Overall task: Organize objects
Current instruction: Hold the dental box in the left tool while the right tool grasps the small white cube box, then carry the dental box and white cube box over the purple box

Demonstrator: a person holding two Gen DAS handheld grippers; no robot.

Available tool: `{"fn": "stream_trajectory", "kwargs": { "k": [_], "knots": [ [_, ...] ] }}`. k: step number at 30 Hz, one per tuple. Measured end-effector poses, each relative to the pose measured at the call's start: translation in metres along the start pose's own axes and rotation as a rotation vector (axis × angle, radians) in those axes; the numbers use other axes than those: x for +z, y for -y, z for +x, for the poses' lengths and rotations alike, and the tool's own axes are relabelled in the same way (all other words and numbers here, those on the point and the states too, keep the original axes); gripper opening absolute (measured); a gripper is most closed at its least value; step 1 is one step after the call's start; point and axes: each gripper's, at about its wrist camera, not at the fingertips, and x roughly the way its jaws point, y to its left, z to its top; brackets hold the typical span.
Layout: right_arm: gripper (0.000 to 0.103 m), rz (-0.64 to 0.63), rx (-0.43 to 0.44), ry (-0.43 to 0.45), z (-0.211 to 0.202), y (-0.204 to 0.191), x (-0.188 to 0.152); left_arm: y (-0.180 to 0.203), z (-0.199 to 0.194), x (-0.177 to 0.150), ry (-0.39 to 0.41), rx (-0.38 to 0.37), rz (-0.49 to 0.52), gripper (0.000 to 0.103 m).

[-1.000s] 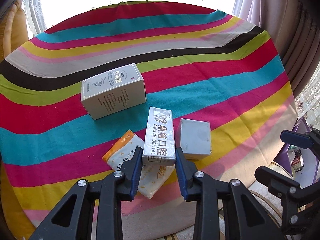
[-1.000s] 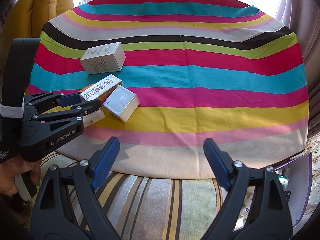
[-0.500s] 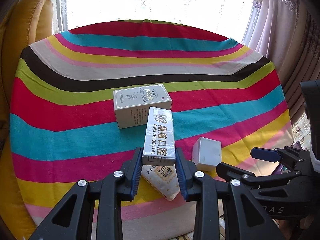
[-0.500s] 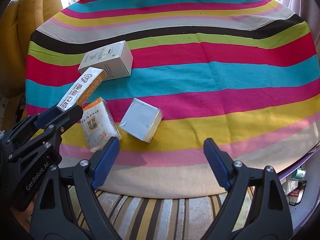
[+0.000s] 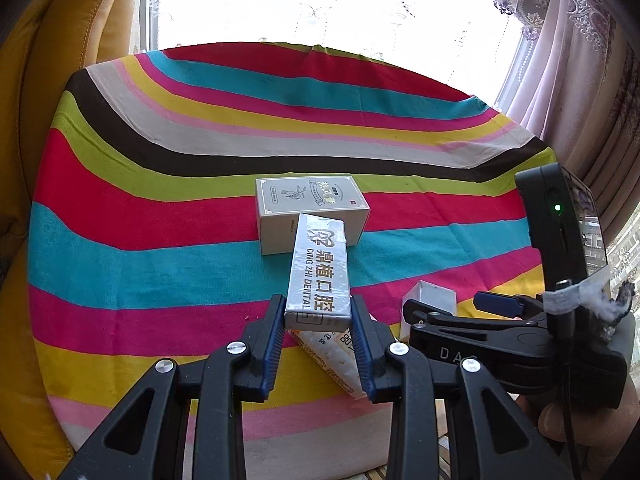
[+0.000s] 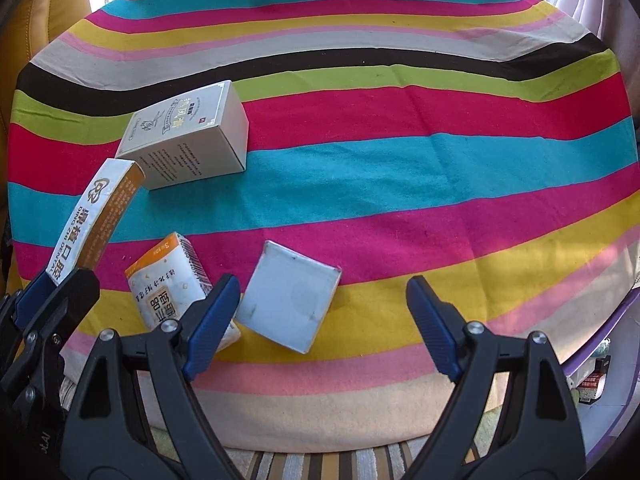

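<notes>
My left gripper [image 5: 318,312] is shut on a long silver toothpaste box [image 5: 320,272] and holds it above the striped table; the box also shows in the right wrist view [image 6: 92,220]. A grey-white carton [image 5: 310,208] [image 6: 188,140] lies just beyond its far end. An orange-and-white packet [image 5: 334,354] [image 6: 172,288] lies under the held box. A small white square box [image 6: 288,300] [image 5: 430,300] lies to its right. My right gripper [image 6: 324,320] is open and empty, hovering just above the small white box.
The round table wears a striped cloth [image 6: 400,160] [image 5: 160,220]. A yellow armchair [image 5: 60,60] stands at the left. Curtains [image 5: 580,60] hang at the right. A purple-edged bin with items [image 6: 596,372] sits below the table's right edge.
My left gripper has lifted the toothpaste box and carried it toward the grey-white carton. My right gripper has moved forward and down over the small white box.
</notes>
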Motion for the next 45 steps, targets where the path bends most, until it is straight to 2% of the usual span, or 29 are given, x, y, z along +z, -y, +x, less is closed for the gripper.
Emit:
{"fn": "stream_trajectory", "kwargs": {
  "k": [4, 6, 8, 17, 25, 36, 39, 45],
  "knots": [
    [0.068, -0.029, -0.017, -0.021, 0.006, -0.001, -0.003, 0.004, -0.001, -0.001, -0.004, -0.005, 0.009, 0.033],
    [0.049, -0.044, -0.025, -0.034, 0.007, 0.0, -0.005, 0.007, -0.001, -0.003, -0.008, -0.006, 0.014, 0.033],
    [0.045, -0.05, -0.022, -0.029, 0.005, 0.001, -0.007, 0.009, -0.003, -0.003, -0.009, -0.005, 0.015, 0.033],
    [0.044, -0.066, -0.041, 0.053, -0.021, 0.011, -0.016, 0.025, -0.016, -0.008, 0.0, -0.007, 0.04, 0.033],
    [0.044, -0.043, -0.065, 0.102, -0.046, 0.03, -0.027, 0.047, -0.033, -0.017, 0.006, -0.042, 0.071, 0.033],
    [0.044, -0.022, -0.118, 0.163, -0.084, 0.071, -0.059, 0.09, -0.053, -0.034, 0.002, -0.129, 0.117, 0.033],
    [0.044, -0.01, -0.131, 0.171, -0.092, 0.084, -0.068, 0.102, -0.055, -0.037, -0.02, -0.187, 0.114, 0.033],
    [0.044, 0.019, -0.157, 0.185, -0.108, 0.112, -0.083, 0.127, -0.058, -0.044, -0.035, -0.224, 0.149, 0.033]
  ]
}}
